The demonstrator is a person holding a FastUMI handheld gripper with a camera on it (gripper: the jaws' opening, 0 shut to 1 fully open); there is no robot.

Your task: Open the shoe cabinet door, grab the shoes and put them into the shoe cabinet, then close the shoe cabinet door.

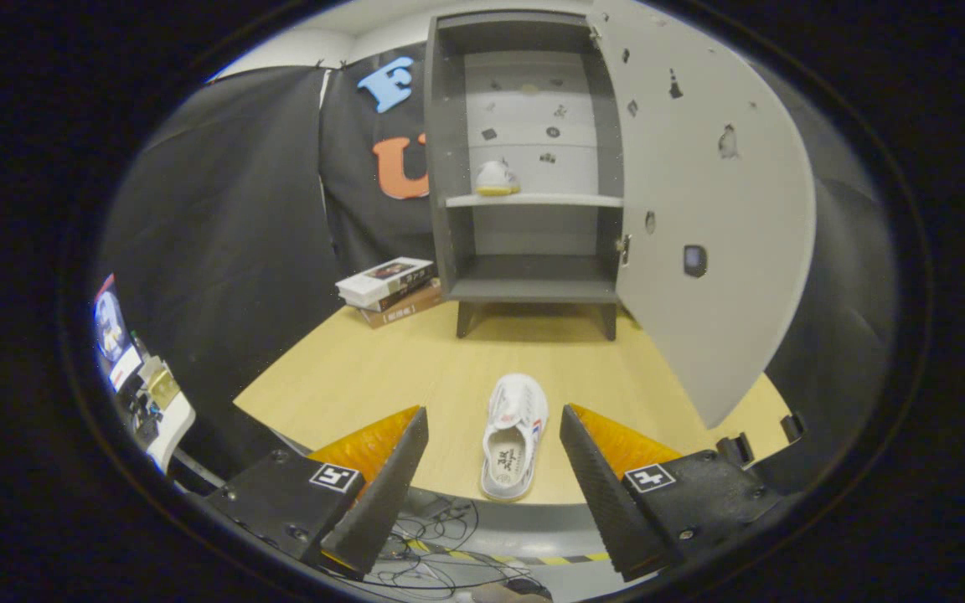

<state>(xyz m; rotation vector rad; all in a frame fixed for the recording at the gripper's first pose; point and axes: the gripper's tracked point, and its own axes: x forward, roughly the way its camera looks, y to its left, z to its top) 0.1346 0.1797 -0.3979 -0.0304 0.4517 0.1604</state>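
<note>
A grey shoe cabinet [449,167] stands at the far side of the wooden table, its door [700,209] swung wide open to the right. One white shoe [496,177] sits on the cabinet's middle shelf [566,200]. A second white shoe [516,435] lies on the table near its front edge, toe pointing toward the cabinet. My gripper [493,419] is open, its fingers flanking the heel end of this shoe without touching it.
A stack of books [389,289] lies on the table [348,377] left of the cabinet. The open door reaches out over the table's right side. Cables [441,536] lie on the floor below the table's front edge. A stand with a screen [126,352] is off to the left.
</note>
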